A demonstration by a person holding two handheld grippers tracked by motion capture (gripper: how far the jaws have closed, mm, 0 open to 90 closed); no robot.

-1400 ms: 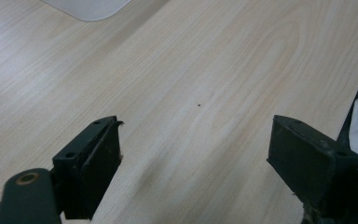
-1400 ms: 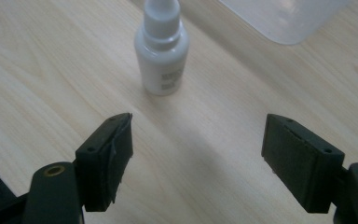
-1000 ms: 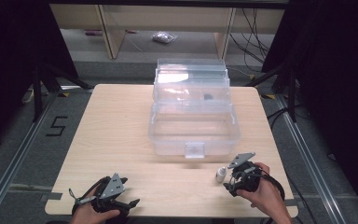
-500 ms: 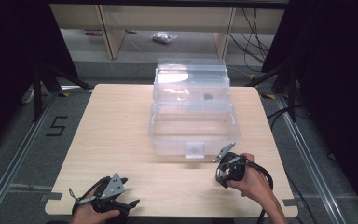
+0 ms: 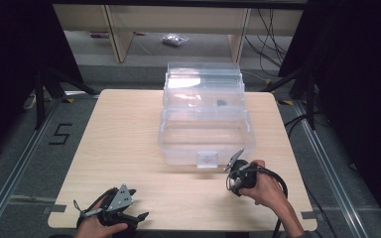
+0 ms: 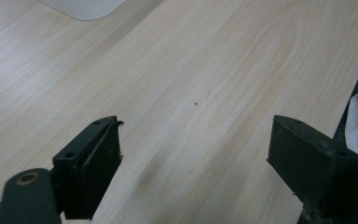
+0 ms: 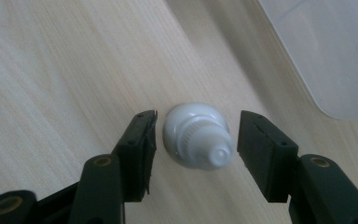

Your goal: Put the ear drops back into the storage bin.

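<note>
Two tools are on the wooden counter (image 5: 129, 129). The left tool (image 6: 193, 154) rests released, nearest the front edge. The right tool (image 7: 196, 140), released, has moved forward to the one clear plastic box (image 5: 206, 119); one white round-capped piece (image 7: 198, 135) stands between its jaws, just beside the box.

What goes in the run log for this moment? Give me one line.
right gripper: open, jaws either side of white cap on table | left gripper: open, idle | clear box: untouched

Grey floor (image 5: 25, 148), wooden shelving (image 5: 114, 29) beyond, dark surroundings.
</note>
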